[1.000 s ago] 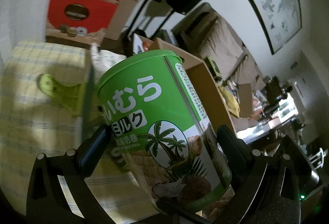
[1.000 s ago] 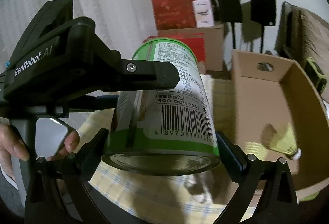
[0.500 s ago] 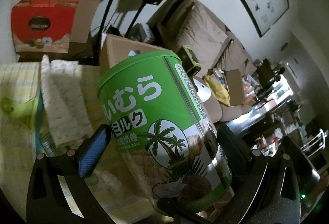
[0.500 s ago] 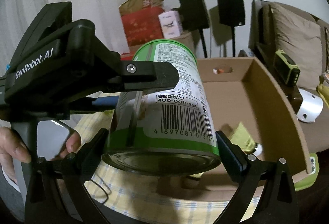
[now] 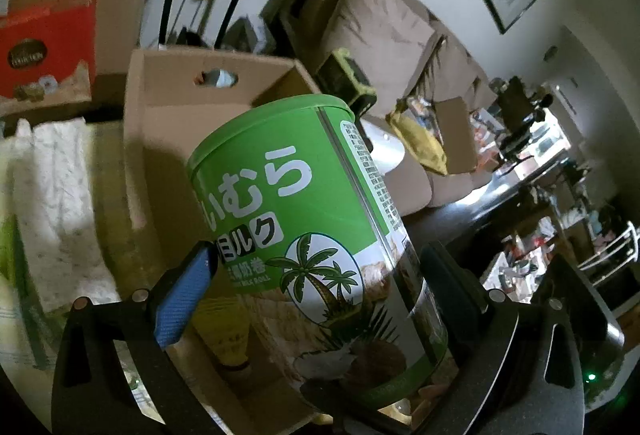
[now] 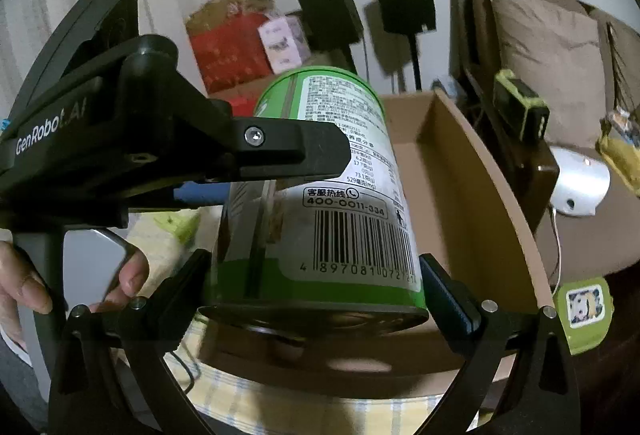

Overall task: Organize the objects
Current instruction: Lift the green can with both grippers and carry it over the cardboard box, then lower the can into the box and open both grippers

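Through the left wrist view we see the left tongs [image 5: 316, 287] closed on the lower half of a green can [image 5: 304, 211], one blue-padded finger [image 5: 182, 299] pressed against its left flank and the other on its right. The can leans to the left, its green lid up and away from us, and it hangs over the open cardboard box [image 5: 160, 91], whose floor shows a yellowish item we cannot identify. To the left of the box lies a white paper towel [image 5: 60, 195] on the checked surface. Through the right wrist view we see the right tongs [image 6: 316, 299] gripping the same can [image 6: 332, 195] near its metal base, a finger on each side, while the left tongs [image 6: 208, 155] cross over from the left and a hand [image 6: 24, 279] holds their handle. The can sits above the near edge of the box [image 6: 472, 195], which rests on the checked surface [image 6: 248, 399]. We judge the can to be rigid and fairly light, likely holding brittle wafer rolls, so it should be set down gently. Its printed wall looks smooth and could slip or turn between the pads. A hold across the full width, low on the body near the stiff base rim, seems safest, since thin walls may dent at mid-height.
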Demonstrator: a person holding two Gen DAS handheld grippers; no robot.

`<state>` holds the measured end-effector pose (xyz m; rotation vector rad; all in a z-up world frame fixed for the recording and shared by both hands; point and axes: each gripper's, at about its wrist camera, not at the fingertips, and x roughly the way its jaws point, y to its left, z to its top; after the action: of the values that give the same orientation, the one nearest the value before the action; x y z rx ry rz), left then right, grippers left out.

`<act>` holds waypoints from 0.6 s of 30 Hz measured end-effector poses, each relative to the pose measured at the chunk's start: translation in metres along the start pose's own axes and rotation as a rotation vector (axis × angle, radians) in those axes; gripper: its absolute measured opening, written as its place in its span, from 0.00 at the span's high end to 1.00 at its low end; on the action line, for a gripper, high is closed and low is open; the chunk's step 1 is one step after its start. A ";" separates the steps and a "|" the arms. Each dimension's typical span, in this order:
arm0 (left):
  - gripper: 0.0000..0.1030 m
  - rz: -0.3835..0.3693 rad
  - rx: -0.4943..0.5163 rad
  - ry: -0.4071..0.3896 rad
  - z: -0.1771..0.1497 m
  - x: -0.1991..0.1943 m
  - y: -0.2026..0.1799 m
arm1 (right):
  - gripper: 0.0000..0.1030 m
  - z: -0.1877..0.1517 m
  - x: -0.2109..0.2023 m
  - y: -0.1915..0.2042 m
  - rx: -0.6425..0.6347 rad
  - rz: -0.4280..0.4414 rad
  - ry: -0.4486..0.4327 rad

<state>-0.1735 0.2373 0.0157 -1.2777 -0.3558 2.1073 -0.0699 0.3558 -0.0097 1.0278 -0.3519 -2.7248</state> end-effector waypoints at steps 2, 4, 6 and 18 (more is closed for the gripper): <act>0.01 -0.002 -0.023 0.026 0.000 0.009 0.007 | 0.02 -0.001 0.007 -0.004 0.003 0.001 0.030; 0.01 0.002 -0.048 0.047 0.000 0.016 0.015 | 0.02 -0.003 0.016 -0.006 0.007 0.008 0.059; 0.02 0.004 -0.056 0.059 -0.001 0.022 0.020 | 0.02 -0.004 0.023 -0.007 0.008 0.008 0.079; 0.06 0.042 -0.031 0.091 -0.001 0.035 0.028 | 0.03 -0.014 0.031 -0.009 -0.065 -0.121 0.102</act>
<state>-0.1945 0.2388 -0.0240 -1.4054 -0.3255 2.0773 -0.0839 0.3536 -0.0415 1.2010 -0.1891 -2.7553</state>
